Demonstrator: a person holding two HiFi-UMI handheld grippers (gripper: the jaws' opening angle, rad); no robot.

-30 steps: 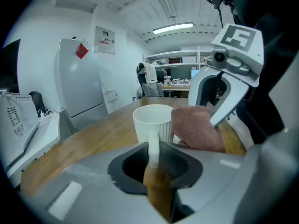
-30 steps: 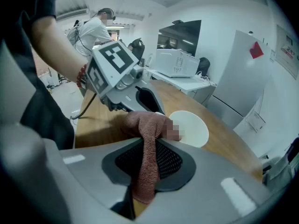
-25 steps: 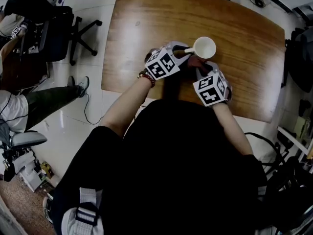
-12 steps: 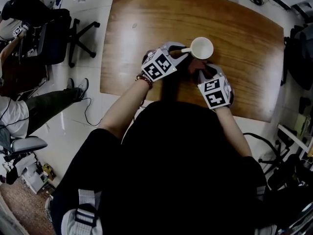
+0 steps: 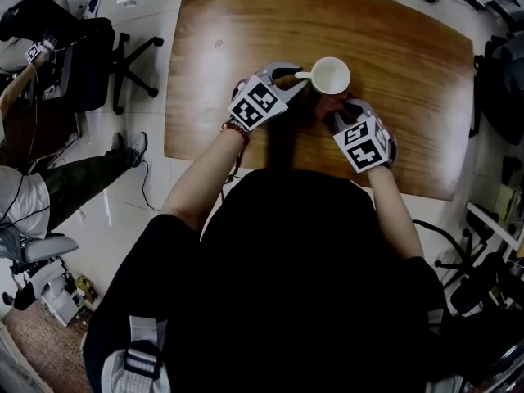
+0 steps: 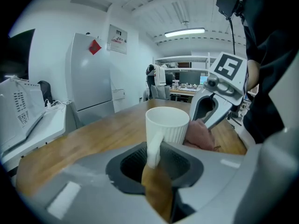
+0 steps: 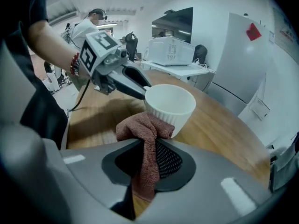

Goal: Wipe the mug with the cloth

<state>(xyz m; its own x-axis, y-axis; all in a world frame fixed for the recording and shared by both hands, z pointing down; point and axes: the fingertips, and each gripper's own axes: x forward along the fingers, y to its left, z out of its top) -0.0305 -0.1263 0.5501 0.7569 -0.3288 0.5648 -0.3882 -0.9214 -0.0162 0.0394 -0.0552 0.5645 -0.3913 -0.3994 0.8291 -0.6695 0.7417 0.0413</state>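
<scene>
A white ribbed mug (image 5: 330, 75) stands upright on the wooden table (image 5: 409, 47). My left gripper (image 5: 296, 76) is shut on the mug's handle (image 6: 153, 147), seen close in the left gripper view under the mug (image 6: 167, 125). My right gripper (image 5: 337, 113) is shut on a reddish-brown cloth (image 7: 145, 148), whose bunched end presses against the near side of the mug (image 7: 170, 106). In the left gripper view the cloth (image 6: 201, 135) shows behind the mug on its right. The head view shows the cloth (image 5: 330, 105) just below the mug.
An office chair (image 5: 90, 47) and a seated person's leg (image 5: 74, 178) are left of the table. A white fridge (image 6: 91, 73) and a white appliance (image 7: 170, 50) stand in the room. Cables and gear lie on the floor at the right (image 5: 458, 252).
The mug and both grippers sit slightly higher and further left in the head view than a second ago. The right gripper has turned and come closer to the mug with the cloth.
</scene>
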